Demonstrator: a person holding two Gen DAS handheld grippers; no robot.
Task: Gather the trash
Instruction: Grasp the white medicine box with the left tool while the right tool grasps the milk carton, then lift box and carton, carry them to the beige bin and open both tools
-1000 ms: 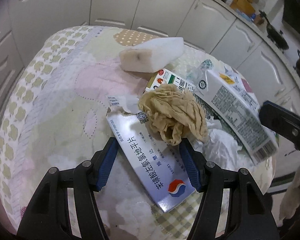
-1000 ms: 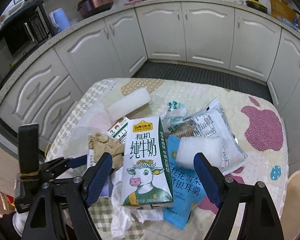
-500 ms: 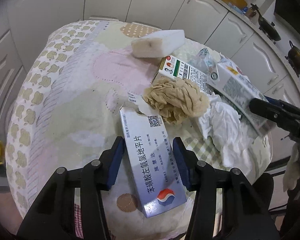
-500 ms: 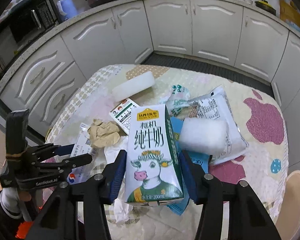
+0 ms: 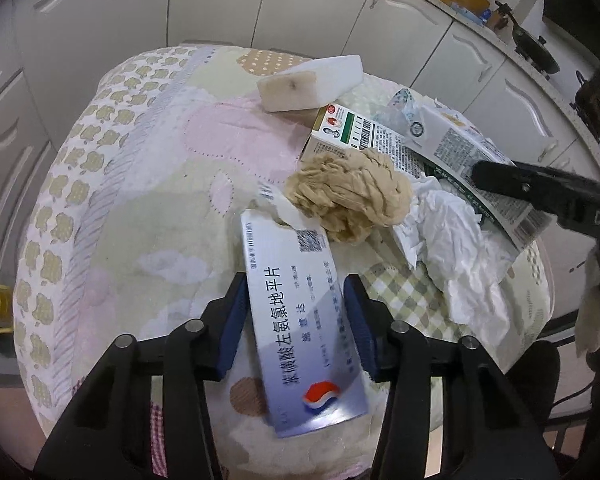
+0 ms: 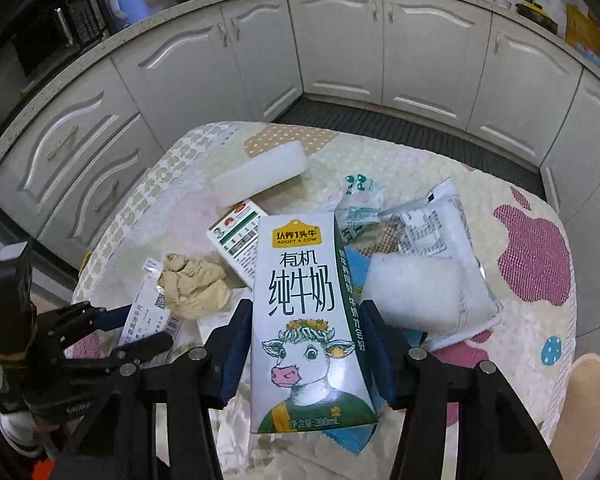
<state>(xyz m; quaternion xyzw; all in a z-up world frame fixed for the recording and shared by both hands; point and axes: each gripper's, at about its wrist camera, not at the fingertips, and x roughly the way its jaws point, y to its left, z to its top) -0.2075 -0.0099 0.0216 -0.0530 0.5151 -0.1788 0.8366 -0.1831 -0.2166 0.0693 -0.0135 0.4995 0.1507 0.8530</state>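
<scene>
My left gripper (image 5: 296, 308) is shut on a blue-white medicine box (image 5: 300, 316) and holds it above the table's near edge. My right gripper (image 6: 306, 320) is shut on a white milk carton (image 6: 304, 320) with a cow picture, lifted over the trash pile. On the table lie a crumpled brown paper ball (image 5: 348, 196), white crumpled tissue (image 5: 460, 248), a white foam block (image 5: 312, 82), a green-white small box (image 5: 364, 132), and plastic wrappers (image 6: 432, 216). The left gripper also shows in the right wrist view (image 6: 140, 332).
The round table (image 5: 120, 200) has a patterned quilted cloth. White kitchen cabinets (image 6: 340, 48) curve behind it. A second white foam piece (image 6: 416, 292) lies on a wrapper. A chair (image 6: 584, 400) stands at the lower right.
Both grippers have closed from open onto their items. The left has lifted the medicine box back from the pile; the right has raised the milk carton.
</scene>
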